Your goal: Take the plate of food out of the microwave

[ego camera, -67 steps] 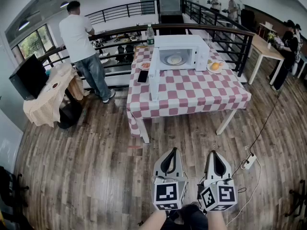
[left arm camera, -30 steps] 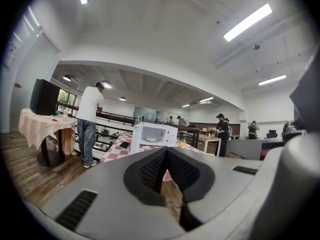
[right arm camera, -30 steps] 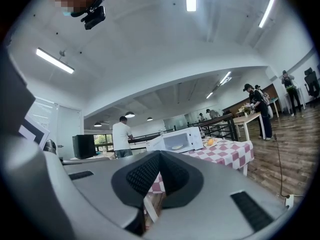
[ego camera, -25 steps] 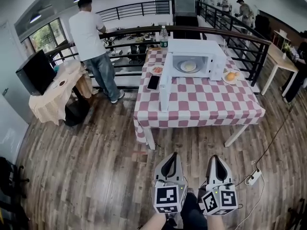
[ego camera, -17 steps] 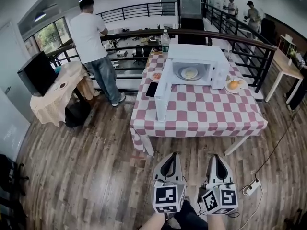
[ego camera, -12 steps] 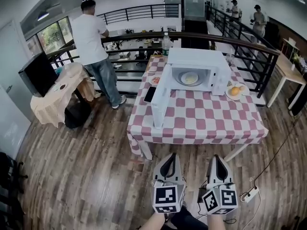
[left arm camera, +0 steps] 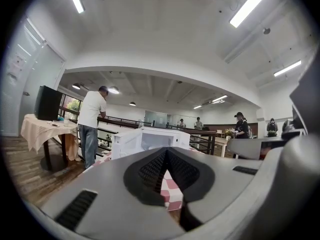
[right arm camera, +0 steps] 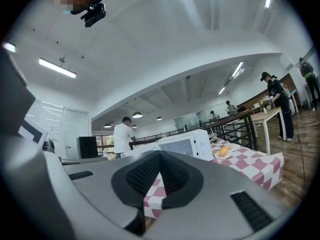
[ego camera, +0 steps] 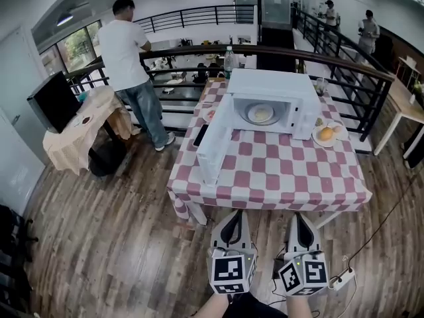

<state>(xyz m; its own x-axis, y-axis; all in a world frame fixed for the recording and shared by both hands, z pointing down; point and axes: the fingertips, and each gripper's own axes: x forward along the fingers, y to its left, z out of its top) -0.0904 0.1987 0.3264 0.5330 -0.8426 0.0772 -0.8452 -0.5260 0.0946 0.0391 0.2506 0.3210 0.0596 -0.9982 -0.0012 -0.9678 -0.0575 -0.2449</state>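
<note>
Head view: left hand-held gripper (ego camera: pixel 232 214) & right hand-held gripper (ego camera: pixel 297 216) both shut, empty. Plate of food (ego camera: pixel 262 114) sits in open microwave (ego camera: pixel 291 88), well ahead of your tips, btwn them, neither nearer.

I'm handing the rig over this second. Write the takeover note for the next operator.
Left gripper: shut, empty, held in front of the table, touching nothing.
Right gripper: shut, empty, beside the left one.
Microwave: at the table's far side, with its door swung open to the left.
Plate of food: inside the cavity.
Done: door is open.
Left: step up to the table, open a gripper, grip the plate's rim and lift it out, probably onto the table.
</note>
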